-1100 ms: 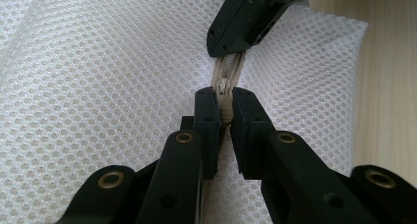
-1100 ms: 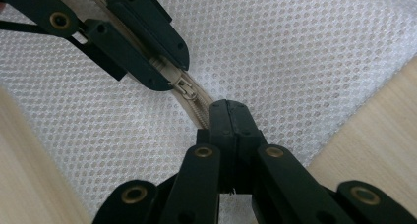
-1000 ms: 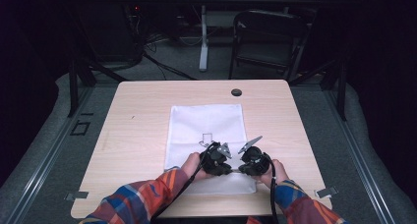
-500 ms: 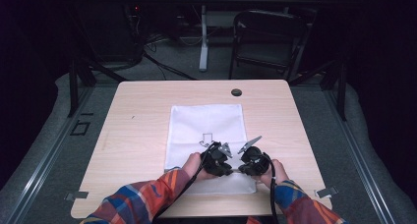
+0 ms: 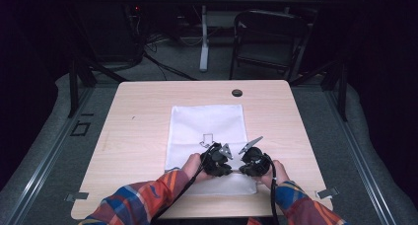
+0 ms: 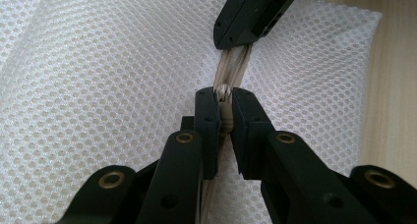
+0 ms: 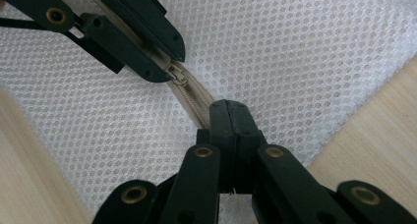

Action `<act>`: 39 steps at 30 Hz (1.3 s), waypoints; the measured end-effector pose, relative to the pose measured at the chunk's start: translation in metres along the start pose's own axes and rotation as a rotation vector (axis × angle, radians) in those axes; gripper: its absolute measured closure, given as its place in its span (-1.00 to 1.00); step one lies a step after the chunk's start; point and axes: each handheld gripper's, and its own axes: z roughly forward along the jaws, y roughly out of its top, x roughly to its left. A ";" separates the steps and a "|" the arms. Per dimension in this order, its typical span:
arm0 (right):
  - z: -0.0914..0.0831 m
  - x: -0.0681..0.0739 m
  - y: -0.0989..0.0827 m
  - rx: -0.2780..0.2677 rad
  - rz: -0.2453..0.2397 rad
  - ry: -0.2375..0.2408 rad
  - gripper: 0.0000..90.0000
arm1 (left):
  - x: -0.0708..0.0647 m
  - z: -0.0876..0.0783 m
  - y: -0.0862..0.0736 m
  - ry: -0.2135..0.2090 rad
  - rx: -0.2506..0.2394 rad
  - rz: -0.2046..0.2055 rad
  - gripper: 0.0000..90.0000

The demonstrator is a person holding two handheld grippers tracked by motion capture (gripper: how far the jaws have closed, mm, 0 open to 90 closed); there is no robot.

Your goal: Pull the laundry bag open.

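Light wood table (image 5: 148, 121) carries a white mesh bag (image 5: 207, 124) lying flat near its front edge, a grey arrow mark (image 5: 206, 139) printed on it. A small dark round cap (image 5: 237, 93) sits in the tabletop near the far edge, well apart from the bag. Both forearms (plaid sleeves) come in at the bottom of the high view, with the two grippers side by side over the bag's near end.

Left gripper (image 6: 224, 108) – jaws nearly together, clamped on the beige zipper slider (image 6: 223, 94), pads touching it on both sides. Right gripper (image 7: 229, 113) – jaws closed tight, pinching the beige zipper tape (image 7: 194, 100) and the mesh edge just beside the slider. The zipper runs between the two grippers, bag fabric bunched slightly around it.
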 end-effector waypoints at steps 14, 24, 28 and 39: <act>0.000 -0.001 0.000 0.004 -0.001 0.005 1.00 | 0.010 -0.012 -0.016 -0.001 0.006 -0.041 0.83; -0.001 -0.001 0.000 0.009 -0.023 0.000 1.00 | 0.011 -0.023 -0.027 -0.012 0.007 -0.056 0.82; 0.000 -0.001 0.000 0.007 -0.026 0.001 1.00 | 0.010 -0.023 -0.029 -0.022 0.004 -0.055 0.82; -0.001 0.000 0.000 0.008 -0.031 -0.004 1.00 | 0.007 -0.027 -0.032 -0.014 0.003 -0.046 0.82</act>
